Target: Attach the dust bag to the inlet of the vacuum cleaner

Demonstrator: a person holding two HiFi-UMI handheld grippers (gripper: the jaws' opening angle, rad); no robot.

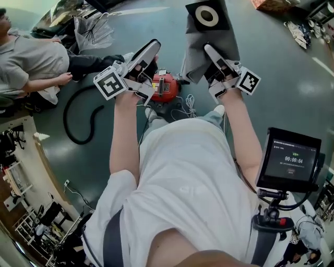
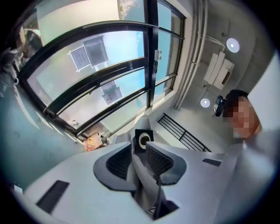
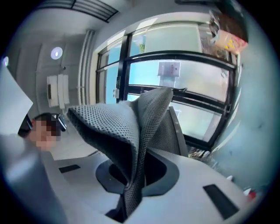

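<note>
The grey cloth dust bag (image 1: 201, 49) hangs over the floor, its black collar with a white ring (image 1: 207, 16) at the far end. My right gripper (image 1: 210, 50) is shut on a fold of the bag's mesh cloth (image 3: 131, 127), which drapes over its jaws. My left gripper (image 1: 155, 48) stands open just left of the bag, with a strip of floor between them. Through the gap in its jaws the left gripper view shows grey cloth (image 2: 142, 175) and the collar (image 2: 142, 140) beyond. The red vacuum cleaner (image 1: 164, 86) sits on the floor below both grippers.
A black hose (image 1: 78, 117) curls on the floor left of the vacuum, and a white cable (image 1: 189, 107) lies beside it. A person (image 1: 31, 62) sits at far left. A small screen (image 1: 289, 161) on a mount is at right.
</note>
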